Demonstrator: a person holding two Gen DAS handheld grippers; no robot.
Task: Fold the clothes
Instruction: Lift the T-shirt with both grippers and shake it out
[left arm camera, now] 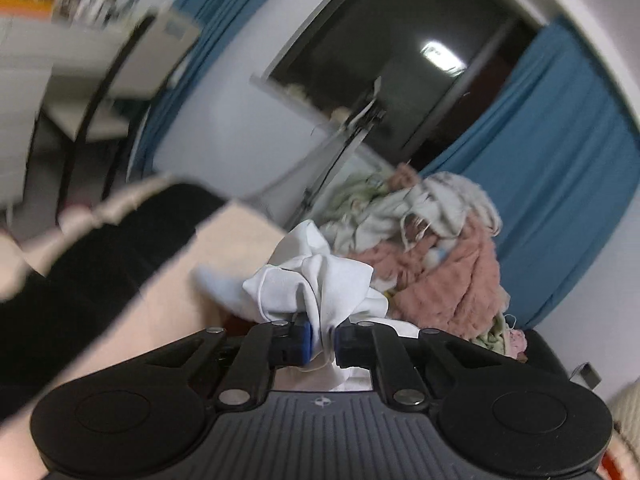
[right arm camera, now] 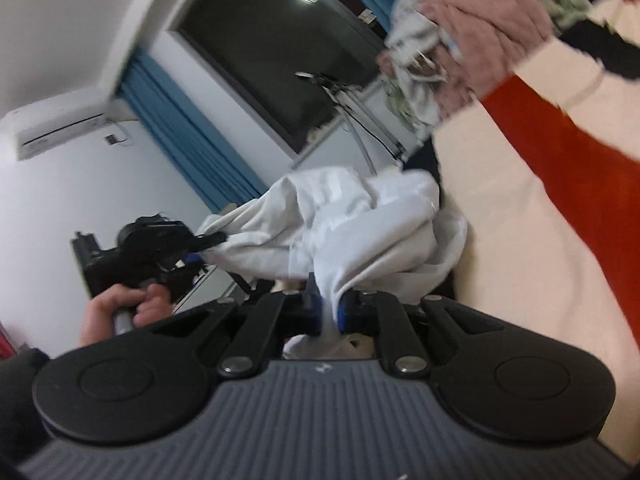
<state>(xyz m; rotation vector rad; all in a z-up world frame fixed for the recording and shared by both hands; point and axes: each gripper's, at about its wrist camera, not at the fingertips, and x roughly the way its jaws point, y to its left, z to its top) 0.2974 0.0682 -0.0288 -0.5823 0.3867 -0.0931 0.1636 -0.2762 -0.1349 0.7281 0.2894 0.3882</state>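
In the left wrist view, a white garment (left arm camera: 316,280) is pinched by the left claw (left arm camera: 322,342) above a striped bed (left arm camera: 224,248), beside piled clothes (left arm camera: 436,248). In the right wrist view, the same garment is clamped by the right claw (right arm camera: 329,312).

The white garment (right arm camera: 360,220) I hold is crumpled, bunched and lifted off the striped bedcover (right arm camera: 520,208), near the clothes pile (left arm camera: 440,248).

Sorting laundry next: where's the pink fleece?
The pink fleece lies in the clothes pile, right of the white garment in the left wrist view.
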